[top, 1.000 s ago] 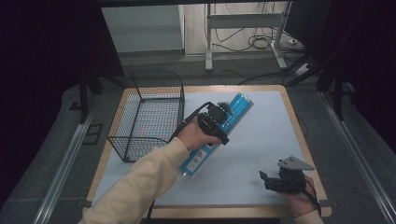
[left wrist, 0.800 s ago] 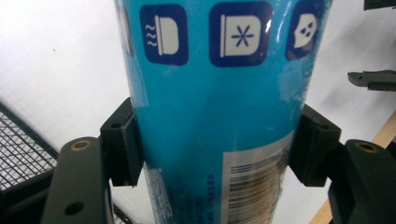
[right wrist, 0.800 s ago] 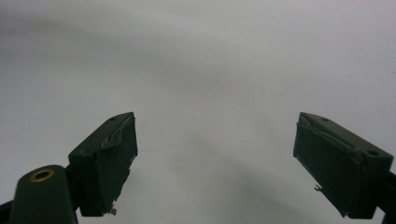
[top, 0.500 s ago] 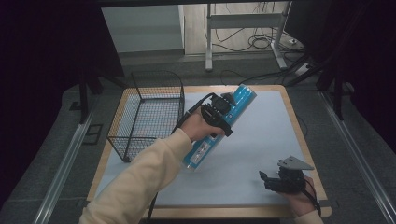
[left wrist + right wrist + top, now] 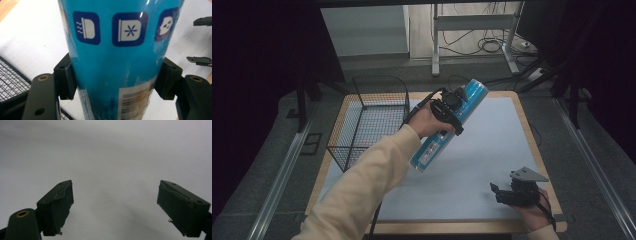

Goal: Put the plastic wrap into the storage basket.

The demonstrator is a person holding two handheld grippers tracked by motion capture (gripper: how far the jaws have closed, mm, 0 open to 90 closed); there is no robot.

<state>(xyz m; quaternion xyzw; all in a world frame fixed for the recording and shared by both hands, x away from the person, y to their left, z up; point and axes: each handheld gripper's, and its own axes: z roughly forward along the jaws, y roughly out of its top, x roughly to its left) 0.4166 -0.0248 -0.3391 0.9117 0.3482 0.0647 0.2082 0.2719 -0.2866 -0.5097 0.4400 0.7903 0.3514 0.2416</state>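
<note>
A long blue tube [image 5: 447, 125] with white icons and a barcode label hangs tilted above the middle of the white table mat [image 5: 482, 150]. My left gripper [image 5: 451, 111] is shut on the blue tube around its middle. In the left gripper view both black pads [image 5: 65, 75] press the blue tube's [image 5: 120, 50] sides. My right gripper [image 5: 498, 192] rests low at the mat's front right corner, open. In the right gripper view the right gripper [image 5: 115, 205] has its pads wide apart over bare white mat with nothing between them.
A black wire basket [image 5: 367, 120] stands on the left side of the table, just left of the lifted tube. The table's wooden edge [image 5: 462, 227] frames the mat. Metal desk legs and cables [image 5: 492, 45] lie on the floor beyond the far edge.
My left gripper has lifted the blue tube and carried it toward the far side of the table. The right gripper has stayed where it was.
</note>
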